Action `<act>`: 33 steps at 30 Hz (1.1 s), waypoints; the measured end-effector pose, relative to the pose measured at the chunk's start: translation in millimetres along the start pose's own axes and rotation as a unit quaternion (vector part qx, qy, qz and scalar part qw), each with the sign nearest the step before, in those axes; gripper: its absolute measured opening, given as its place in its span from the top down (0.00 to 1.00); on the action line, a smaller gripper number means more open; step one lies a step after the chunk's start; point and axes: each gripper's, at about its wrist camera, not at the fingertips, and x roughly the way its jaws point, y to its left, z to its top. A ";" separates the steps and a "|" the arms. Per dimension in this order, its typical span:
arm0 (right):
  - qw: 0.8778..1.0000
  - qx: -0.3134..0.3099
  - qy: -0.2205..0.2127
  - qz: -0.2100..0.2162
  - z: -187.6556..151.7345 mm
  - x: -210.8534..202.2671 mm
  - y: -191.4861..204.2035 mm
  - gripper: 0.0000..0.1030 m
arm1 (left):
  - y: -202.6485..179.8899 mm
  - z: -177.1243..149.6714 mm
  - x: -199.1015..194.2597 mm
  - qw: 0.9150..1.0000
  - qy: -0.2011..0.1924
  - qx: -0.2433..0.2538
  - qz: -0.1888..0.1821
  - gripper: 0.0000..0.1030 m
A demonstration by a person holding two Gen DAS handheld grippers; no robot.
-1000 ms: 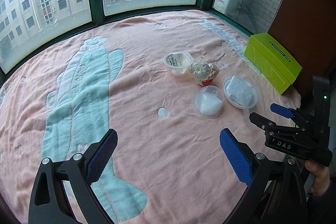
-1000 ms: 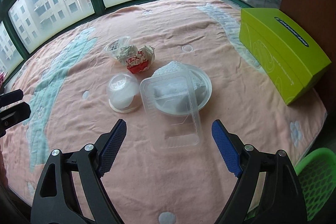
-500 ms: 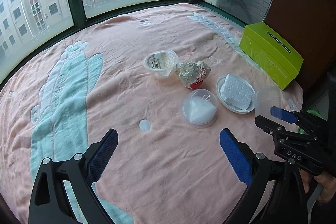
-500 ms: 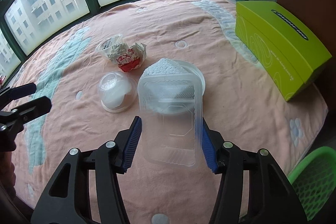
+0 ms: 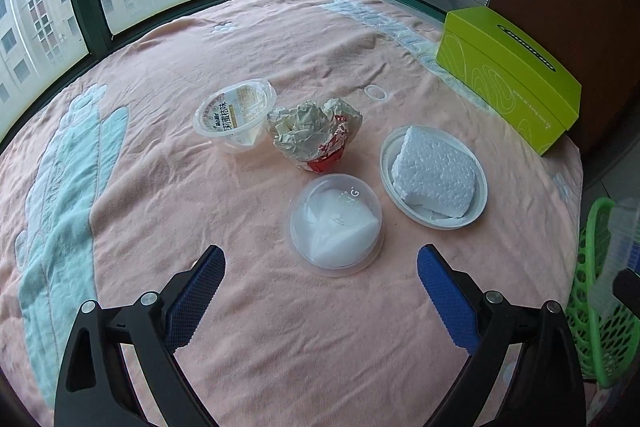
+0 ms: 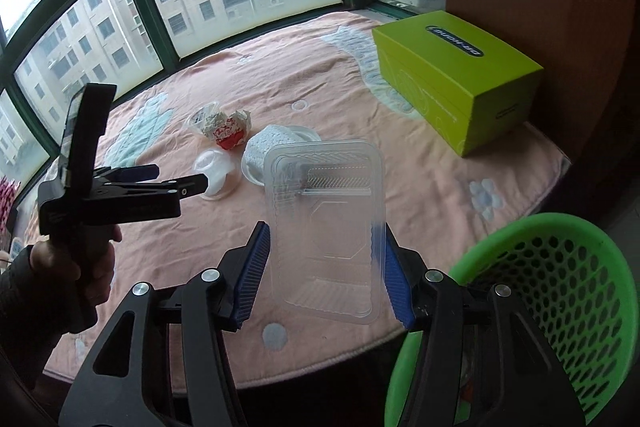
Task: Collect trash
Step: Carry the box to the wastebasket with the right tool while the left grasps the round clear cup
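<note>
My right gripper (image 6: 326, 269) is shut on a clear plastic tray (image 6: 326, 227), held up above the table's front edge, left of the green basket (image 6: 560, 307). My left gripper (image 5: 320, 279) is open and empty, just short of a clear lidded tub (image 5: 335, 223). Beyond the tub lie a crumpled wrapper (image 5: 314, 133), a clear cup (image 5: 234, 115) and a white plate (image 5: 390, 157) with a foam block (image 5: 434, 173). The left gripper (image 6: 172, 183) also shows in the right wrist view.
A pink and teal cloth (image 5: 160, 207) covers the round table. A lime-green box (image 5: 508, 75) stands at its far right edge. The green basket (image 5: 596, 291) sits below the table's right edge. Windows ring the far side.
My right gripper closed on the clear tray, lifted it off the plate and drew back toward the basket. My left gripper moved forward, closer to the lidded tub.
</note>
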 end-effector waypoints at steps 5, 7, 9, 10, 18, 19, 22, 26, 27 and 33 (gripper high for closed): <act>0.999 0.028 -0.003 -0.018 -15.8 -18.0 -21.8 0.47 | -1.7 5.5 17.9 1.000 0.014 0.001 -0.001 0.11; 0.999 0.040 -0.004 -0.025 -21.2 -23.4 -31.1 0.47 | -2.9 6.7 24.3 1.000 0.020 0.003 -0.002 0.16; 0.998 0.051 -0.003 -0.030 -26.3 -27.2 -38.8 0.47 | -3.8 7.7 29.5 1.000 0.024 0.005 0.002 0.17; 0.998 0.055 -0.003 -0.033 -28.9 -29.0 -42.3 0.47 | -3.5 8.0 31.8 1.000 0.025 0.003 0.001 0.18; 0.996 0.079 -0.005 -0.049 -44.1 -43.8 -61.0 0.47 | -7.3 8.8 42.7 1.000 0.030 -0.003 -0.003 0.35; 0.995 0.081 -0.006 -0.050 -45.2 -45.4 -62.5 0.47 | -7.3 8.7 41.9 1.000 0.029 -0.002 -0.004 0.36; 0.995 0.086 -0.009 -0.053 -48.7 -50.3 -65.6 0.47 | -8.0 7.8 37.6 1.000 0.024 -0.004 -0.002 0.37; 0.994 0.089 -0.014 -0.056 -52.6 -57.4 -67.3 0.47 | -7.3 4.4 24.7 1.000 0.015 -0.010 -0.001 0.37; 0.994 0.089 -0.015 -0.057 -53.8 -59.2 -68.0 0.47 | -7.5 3.6 20.2 1.000 0.012 -0.010 0.001 0.37; 0.993 0.097 -0.022 -0.064 -64.0 -71.5 -74.9 0.47 | -11.6 -3.6 -17.4 1.000 -0.015 -0.013 -0.011 0.37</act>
